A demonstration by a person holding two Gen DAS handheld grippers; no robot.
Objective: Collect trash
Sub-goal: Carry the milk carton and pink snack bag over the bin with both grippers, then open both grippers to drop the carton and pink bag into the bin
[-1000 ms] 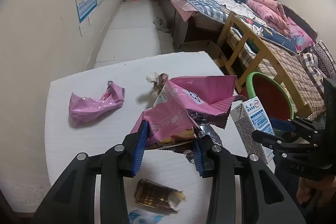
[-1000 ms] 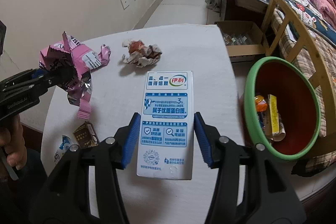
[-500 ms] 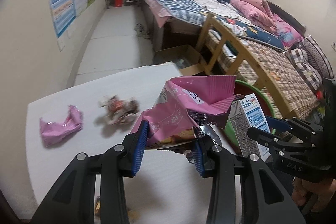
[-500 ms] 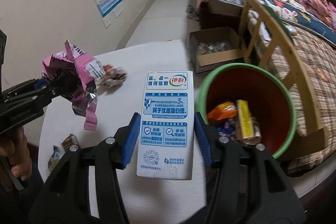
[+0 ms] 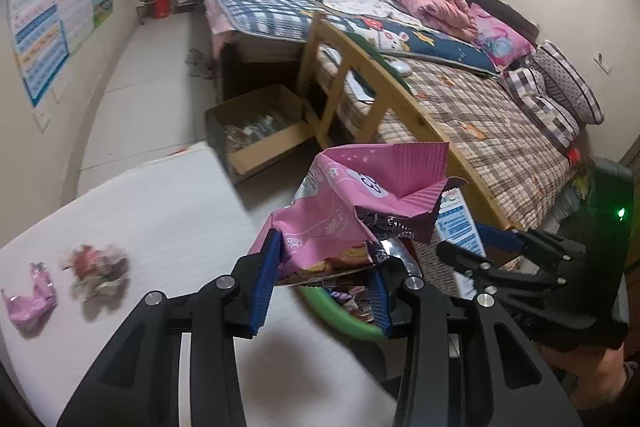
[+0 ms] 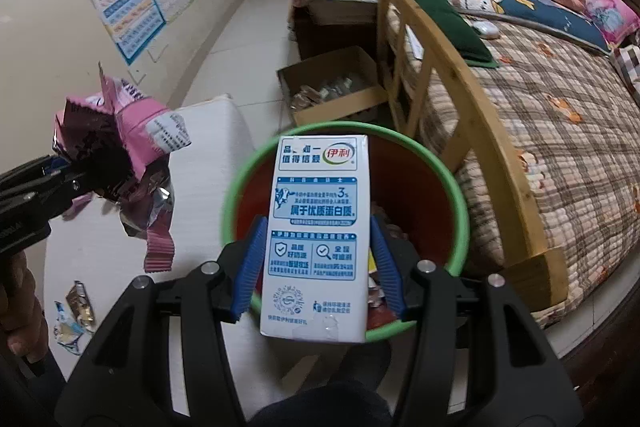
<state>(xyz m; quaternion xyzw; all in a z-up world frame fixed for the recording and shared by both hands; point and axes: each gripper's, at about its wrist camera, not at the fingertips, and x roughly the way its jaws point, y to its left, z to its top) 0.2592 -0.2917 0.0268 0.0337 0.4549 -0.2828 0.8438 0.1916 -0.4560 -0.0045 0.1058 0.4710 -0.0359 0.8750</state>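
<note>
My left gripper point(image 5: 320, 287) is shut on a torn pink snack bag point(image 5: 352, 211) and holds it in the air near the rim of the green-rimmed red bin point(image 5: 340, 315). The bag also shows in the right wrist view point(image 6: 120, 147). My right gripper point(image 6: 316, 267) is shut on a white and blue milk carton point(image 6: 316, 239), upright above the open bin point(image 6: 460, 211). The bin holds several wrappers. The carton shows in the left wrist view point(image 5: 456, 227) just right of the bag.
On the white table point(image 5: 160, 211) lie a crumpled pink wrapper point(image 5: 30, 301) and a crumpled paper ball point(image 5: 98, 265). Small wrappers point(image 6: 76, 311) lie near its front edge. A cardboard box point(image 5: 260, 131) and a wooden bed frame point(image 6: 452, 87) stand beyond the bin.
Both grippers have swung right, from over the table to the bin, each still holding its item. The carton now hangs over the bin's mouth.
</note>
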